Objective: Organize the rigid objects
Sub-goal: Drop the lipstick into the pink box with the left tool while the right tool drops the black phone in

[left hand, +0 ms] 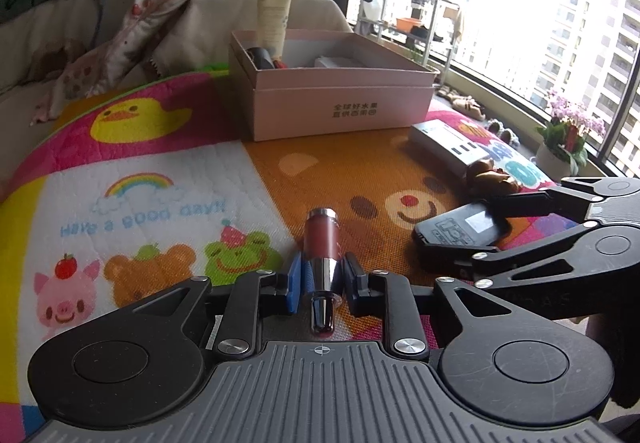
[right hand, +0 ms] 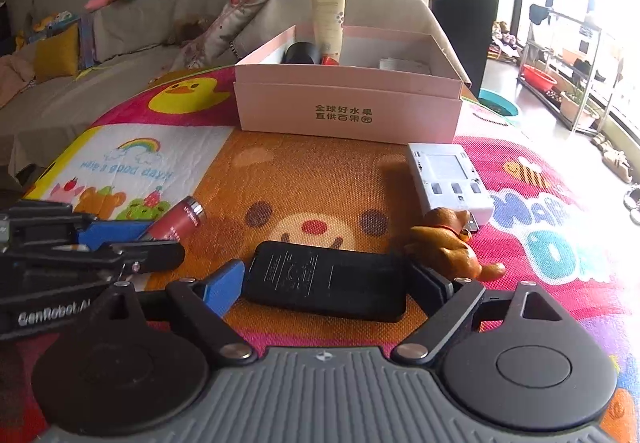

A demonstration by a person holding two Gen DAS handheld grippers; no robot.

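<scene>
Left gripper (left hand: pixel 320 285) is clamped on a red lip-gloss tube (left hand: pixel 321 243); the blue pads are seen pressed against the tube's silver collar, with the tube pointing away over the play mat (left hand: pixel 160 171). Whether the tube is lifted off the mat or resting on it cannot be told.

Right gripper (right hand: pixel 326 289) is spread wide around a black flat device (right hand: pixel 324 279), which lies flat on the mat between the fingers. The pads look at or just off its two ends; no firm grip is shown.

Just beside the device, a brown toy figurine (right hand: pixel 448 243) is left on the mat, touching or nearly touching a grey rectangular gadget (right hand: pixel 448 179) behind it.

Farther back, the pink box (right hand: pixel 348 111) is seen open. A cream tube (right hand: pixel 328 19), a dark round item (right hand: pixel 302 53) and something white are already stowed inside.

Judged status: partly done. Three items boxed, four outstanding: tube in hand, black device being approached, figurine and gadget untouched. The tube is likely next for the box.
</scene>
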